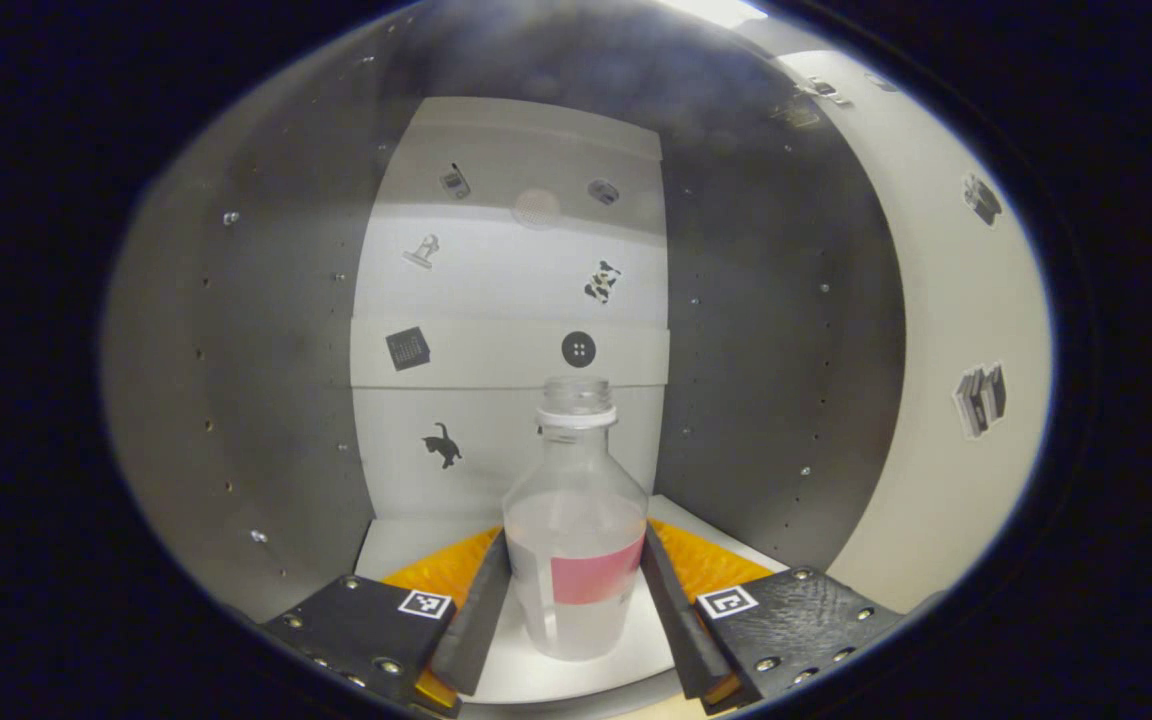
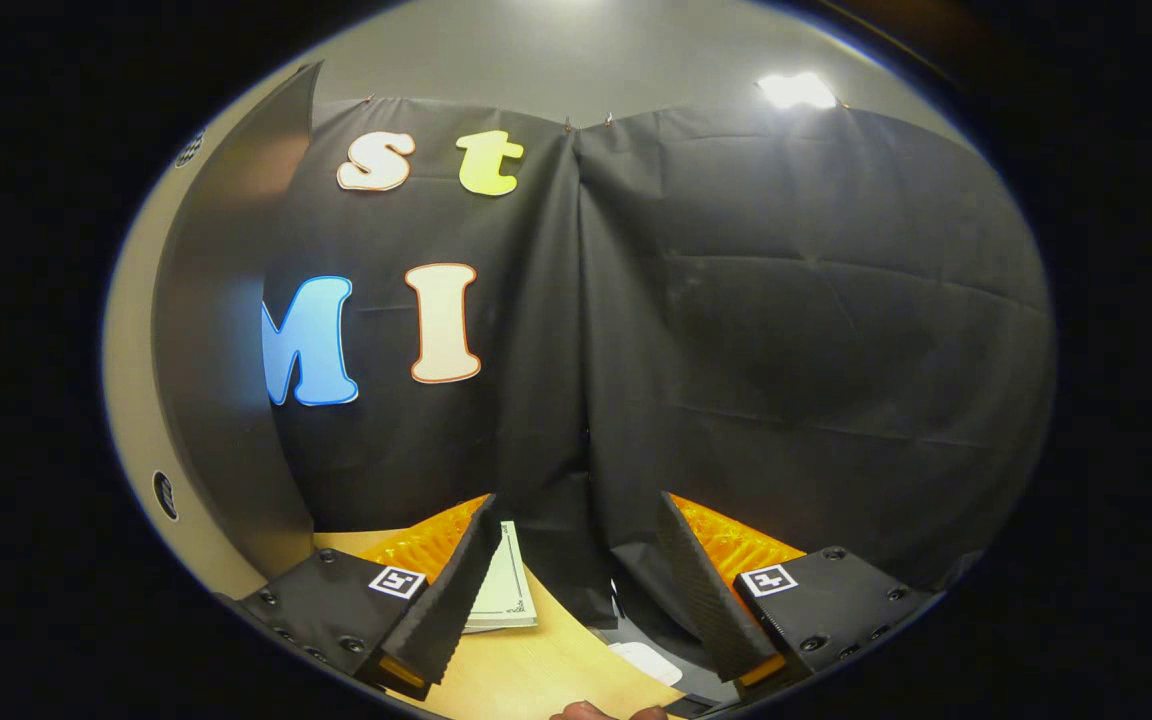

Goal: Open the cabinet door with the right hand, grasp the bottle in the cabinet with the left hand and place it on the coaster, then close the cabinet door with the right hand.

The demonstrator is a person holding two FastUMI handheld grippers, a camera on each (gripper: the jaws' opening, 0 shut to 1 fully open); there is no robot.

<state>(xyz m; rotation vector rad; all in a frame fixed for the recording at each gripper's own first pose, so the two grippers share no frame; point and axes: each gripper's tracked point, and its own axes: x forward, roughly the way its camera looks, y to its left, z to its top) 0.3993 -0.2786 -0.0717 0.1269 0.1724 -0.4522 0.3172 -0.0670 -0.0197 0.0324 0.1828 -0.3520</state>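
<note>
In the left gripper view, the left tool [image 1: 576,600] reached level into the cabinet [image 1: 266,400], its fingers clamped on either side of the clear bottle [image 1: 576,520], which stood upright on the white shelf [image 1: 406,540] at lower centre. In the right gripper view, the right tool [image 2: 576,590] pointed at the black cloth wall [image 2: 786,330], fingers apart and empty, above the tabletop [image 2: 536,670], where a booklet [image 2: 506,590] lay at lower left.

Right claw [image 2: 576,590] agape above wooden table [image 2: 526,675]; booklet [image 2: 506,590] beneath

The bottle [image 1: 576,520] is clear, smooth plastic; the cabinet [image 1: 266,400] walls look matt grey; the table [image 2: 526,670] is pale wood.
</note>
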